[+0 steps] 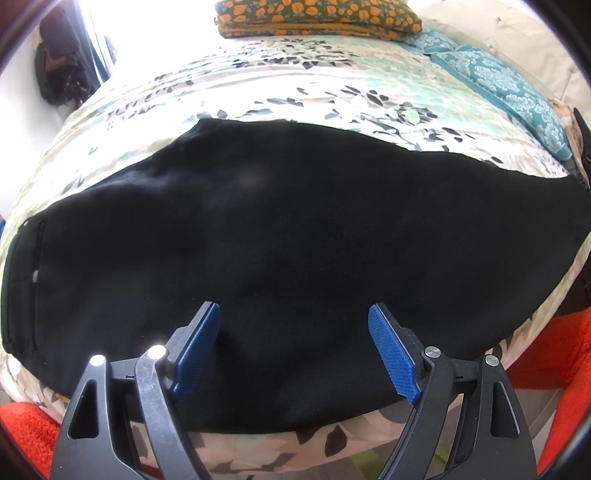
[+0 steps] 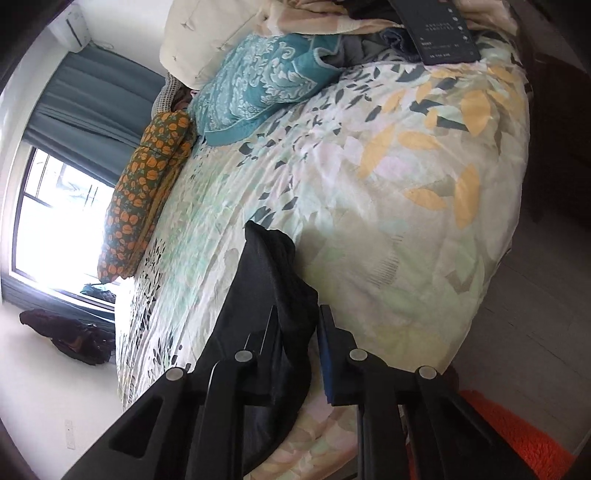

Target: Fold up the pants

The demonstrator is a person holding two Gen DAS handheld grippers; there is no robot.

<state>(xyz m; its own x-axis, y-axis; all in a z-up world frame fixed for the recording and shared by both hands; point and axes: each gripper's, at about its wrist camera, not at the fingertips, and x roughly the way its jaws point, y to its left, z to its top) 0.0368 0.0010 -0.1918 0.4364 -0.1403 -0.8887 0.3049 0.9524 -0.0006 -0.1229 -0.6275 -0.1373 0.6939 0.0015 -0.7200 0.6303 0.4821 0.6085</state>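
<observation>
Black pants lie spread across the floral bed cover, waistband at the far left. My left gripper hovers over their near edge, blue pads wide apart and empty. In the right wrist view, my right gripper is shut on a bunched end of the black pants and holds it lifted above the bed cover.
An orange-flowered pillow and a teal patterned blanket lie at the bed's far side. A red rug lies on the floor by the bed. A dark flat box rests on bedding. A window is at left.
</observation>
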